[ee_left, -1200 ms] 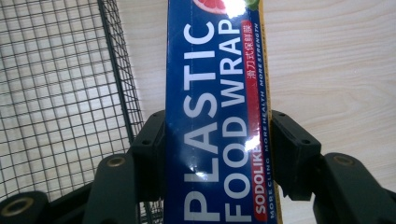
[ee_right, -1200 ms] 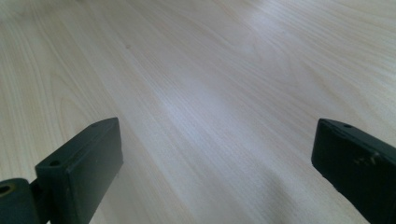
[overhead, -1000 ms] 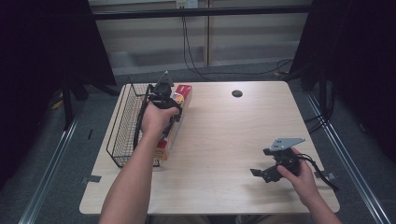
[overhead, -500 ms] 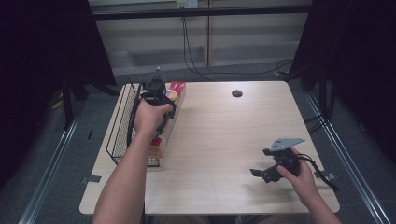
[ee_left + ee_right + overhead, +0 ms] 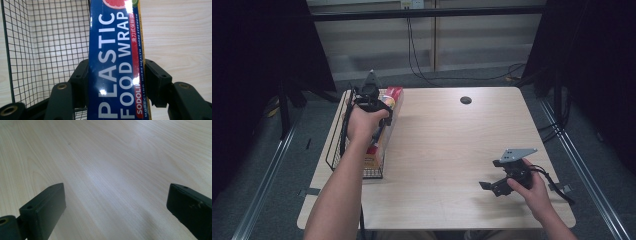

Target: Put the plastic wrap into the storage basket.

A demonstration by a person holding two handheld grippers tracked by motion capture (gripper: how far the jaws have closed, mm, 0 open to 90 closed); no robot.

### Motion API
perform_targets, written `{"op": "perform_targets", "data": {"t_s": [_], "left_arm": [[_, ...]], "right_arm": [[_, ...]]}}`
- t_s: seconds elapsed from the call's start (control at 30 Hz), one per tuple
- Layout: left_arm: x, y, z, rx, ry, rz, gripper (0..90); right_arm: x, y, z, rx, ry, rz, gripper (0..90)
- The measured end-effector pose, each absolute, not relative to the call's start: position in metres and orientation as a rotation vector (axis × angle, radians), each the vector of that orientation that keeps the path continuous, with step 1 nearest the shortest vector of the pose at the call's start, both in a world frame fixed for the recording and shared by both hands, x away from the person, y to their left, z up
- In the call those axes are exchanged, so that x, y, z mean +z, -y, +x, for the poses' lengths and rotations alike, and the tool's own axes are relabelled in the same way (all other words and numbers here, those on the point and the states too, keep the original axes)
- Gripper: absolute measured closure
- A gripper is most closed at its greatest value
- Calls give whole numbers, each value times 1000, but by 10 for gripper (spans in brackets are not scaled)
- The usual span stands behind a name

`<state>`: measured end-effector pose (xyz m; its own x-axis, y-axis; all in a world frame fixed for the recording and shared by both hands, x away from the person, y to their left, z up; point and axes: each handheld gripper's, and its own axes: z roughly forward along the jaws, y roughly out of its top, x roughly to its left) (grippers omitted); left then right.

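At the table's left edge, the wire basket (image 5: 337,155) is standing with the plastic food wrap box (image 5: 115,62) lying along its right rim, over the rim and the table (image 5: 447,150). The left gripper (image 5: 371,100) is clamping that box, its black jaws pressing on both long sides. Well apart to the right, the right gripper (image 5: 492,186) is resting low over bare wood, its jaws standing wide with nothing between them.
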<state>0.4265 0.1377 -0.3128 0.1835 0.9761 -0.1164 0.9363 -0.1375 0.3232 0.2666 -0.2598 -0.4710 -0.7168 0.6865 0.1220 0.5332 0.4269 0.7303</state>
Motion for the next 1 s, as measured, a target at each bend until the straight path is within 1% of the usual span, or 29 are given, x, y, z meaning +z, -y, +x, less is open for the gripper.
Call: {"op": "perform_targets", "data": {"t_s": [0.27,1.0], "left_arm": [[-312,-149,426,177,-1854,2107,450],[-310,-171,422,200,-1910,2071,449]], "right_arm": [[-471,260,267,1166,-2484,1077,21],[-471,260,268,1181,-2488,1077,21]]}}
